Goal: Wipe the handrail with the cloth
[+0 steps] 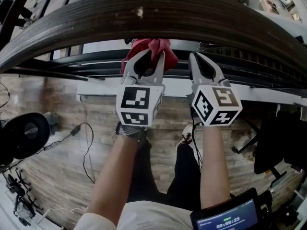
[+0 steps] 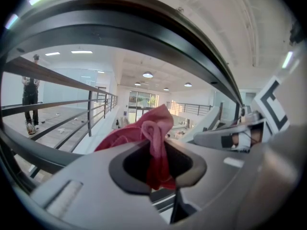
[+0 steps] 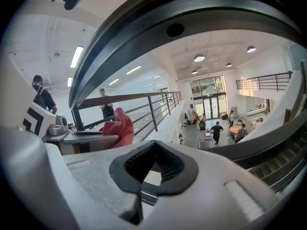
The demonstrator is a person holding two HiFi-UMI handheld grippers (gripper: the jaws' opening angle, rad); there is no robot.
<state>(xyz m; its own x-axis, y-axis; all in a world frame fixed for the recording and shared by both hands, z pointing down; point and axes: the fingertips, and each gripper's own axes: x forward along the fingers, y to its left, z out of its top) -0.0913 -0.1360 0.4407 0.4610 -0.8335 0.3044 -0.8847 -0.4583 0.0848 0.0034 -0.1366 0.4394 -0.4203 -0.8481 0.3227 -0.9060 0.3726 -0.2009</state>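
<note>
A dark wooden handrail (image 1: 192, 13) arcs across the top of the head view, just beyond both grippers. My left gripper (image 1: 146, 56) is shut on a crumpled red cloth (image 1: 153, 46), which bunches up from its tips right under the rail's near edge. In the left gripper view the cloth (image 2: 144, 131) fills the notch between the pads of the left gripper (image 2: 159, 163), with the handrail (image 2: 144, 32) sweeping overhead. My right gripper (image 1: 199, 61) sits beside it to the right, shut and empty. In the right gripper view, the right gripper (image 3: 153, 169) has its pads meeting with nothing between them, and the cloth (image 3: 119, 126) shows at left.
Below the rail run dark balustrade bars (image 1: 249, 63) and a white ledge (image 1: 268, 95). A round black object (image 1: 24, 135) and cables (image 1: 86, 147) lie on the wooden floor at left, a black chair (image 1: 283, 143) at right. A lower hall with people (image 3: 217, 131) shows beyond.
</note>
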